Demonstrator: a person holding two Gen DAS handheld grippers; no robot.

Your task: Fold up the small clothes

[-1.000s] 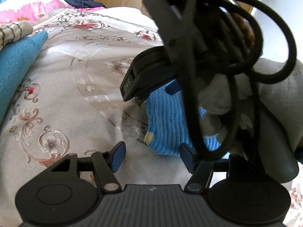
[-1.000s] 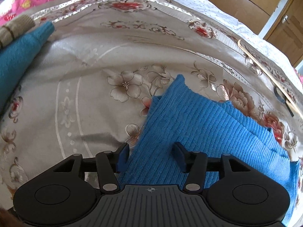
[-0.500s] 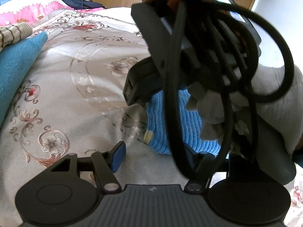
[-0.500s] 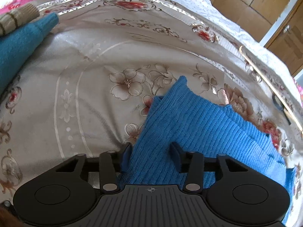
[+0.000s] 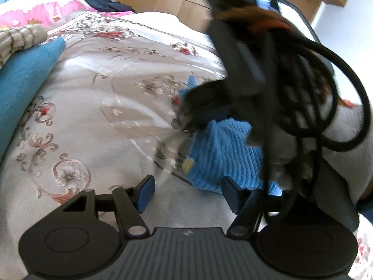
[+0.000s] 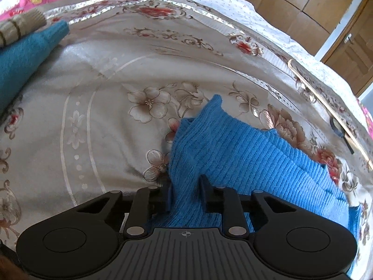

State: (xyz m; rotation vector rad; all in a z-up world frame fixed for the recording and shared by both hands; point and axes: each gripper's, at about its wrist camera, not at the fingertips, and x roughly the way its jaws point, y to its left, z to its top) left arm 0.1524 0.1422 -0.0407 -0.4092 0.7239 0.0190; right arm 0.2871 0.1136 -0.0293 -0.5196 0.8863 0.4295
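The right gripper (image 6: 185,190) pinched the knit (image 6: 244,154); the left gripper (image 5: 187,192) stood wide, empty. Shallow edge grip risked slippage.

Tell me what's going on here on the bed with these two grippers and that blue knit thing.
A person is folding a blue knit garment on a floral bedspread. The right gripper has its fingers closed in on a bunched edge of the knit. The left gripper is open, empty, near the garment's other end. A teal folded cloth lies off to the left.
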